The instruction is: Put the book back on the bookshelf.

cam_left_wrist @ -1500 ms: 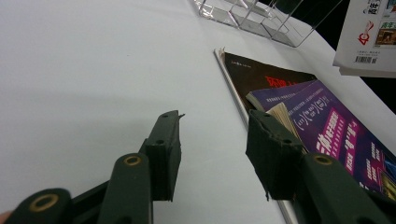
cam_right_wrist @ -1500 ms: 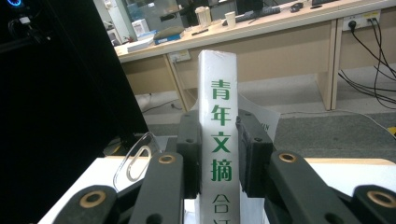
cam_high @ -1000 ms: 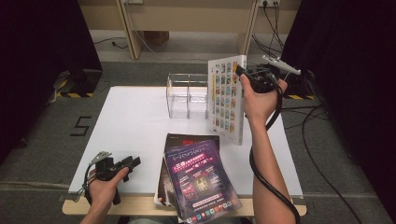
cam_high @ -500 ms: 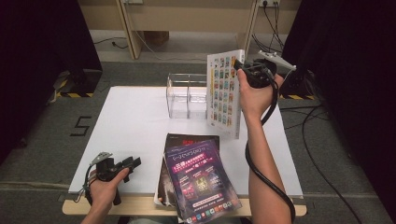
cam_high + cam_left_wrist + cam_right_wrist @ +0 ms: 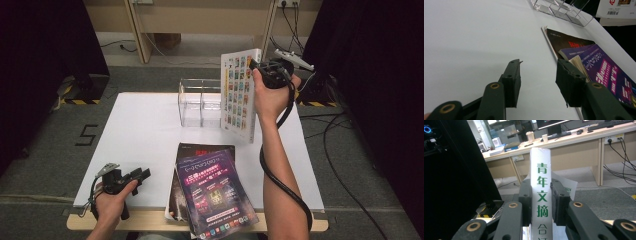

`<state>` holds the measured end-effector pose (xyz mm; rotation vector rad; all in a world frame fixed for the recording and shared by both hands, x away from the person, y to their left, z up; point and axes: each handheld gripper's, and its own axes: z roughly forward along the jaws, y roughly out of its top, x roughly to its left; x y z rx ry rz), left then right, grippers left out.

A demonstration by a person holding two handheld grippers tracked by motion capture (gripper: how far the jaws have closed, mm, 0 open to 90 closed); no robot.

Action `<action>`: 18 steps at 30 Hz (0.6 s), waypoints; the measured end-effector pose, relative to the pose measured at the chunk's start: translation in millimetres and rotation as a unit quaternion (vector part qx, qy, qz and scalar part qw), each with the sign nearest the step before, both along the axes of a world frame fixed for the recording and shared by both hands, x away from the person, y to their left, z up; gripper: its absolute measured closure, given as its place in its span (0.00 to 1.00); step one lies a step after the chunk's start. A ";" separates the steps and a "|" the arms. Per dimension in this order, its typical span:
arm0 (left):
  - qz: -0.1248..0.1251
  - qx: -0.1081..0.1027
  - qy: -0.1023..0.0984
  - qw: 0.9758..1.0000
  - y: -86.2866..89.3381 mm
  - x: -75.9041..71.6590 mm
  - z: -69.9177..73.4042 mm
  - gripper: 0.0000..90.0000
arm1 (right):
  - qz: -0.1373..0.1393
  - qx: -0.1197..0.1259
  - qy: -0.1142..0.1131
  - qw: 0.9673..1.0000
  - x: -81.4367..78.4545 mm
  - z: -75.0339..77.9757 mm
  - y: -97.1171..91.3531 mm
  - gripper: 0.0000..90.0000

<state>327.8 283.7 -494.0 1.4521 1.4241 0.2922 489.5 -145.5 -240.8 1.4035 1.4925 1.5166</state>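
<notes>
The right gripper clamps a white book by its spine, both pads pressed against the spine's green lettering. The book hangs upright in the air, above the table's far right part, just beside a clear rack that stands on the table. The left gripper rests low at the table's near left corner, jaws apart with nothing between them. A purple magazine lies on a dark one at the near edge, right of that gripper.
</notes>
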 end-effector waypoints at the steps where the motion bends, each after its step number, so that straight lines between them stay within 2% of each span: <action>1: 0.000 0.000 0.000 1.000 0.2 0.0 -0.1 0.60 | -0.001 0.001 0.001 1.000 0.9 0.0 -0.4 0.83; 18: 0.001 -0.005 0.003 1.000 0.7 0.3 -1.0 0.60 | -0.023 -0.006 0.001 1.000 16.8 -3.1 0.7 0.82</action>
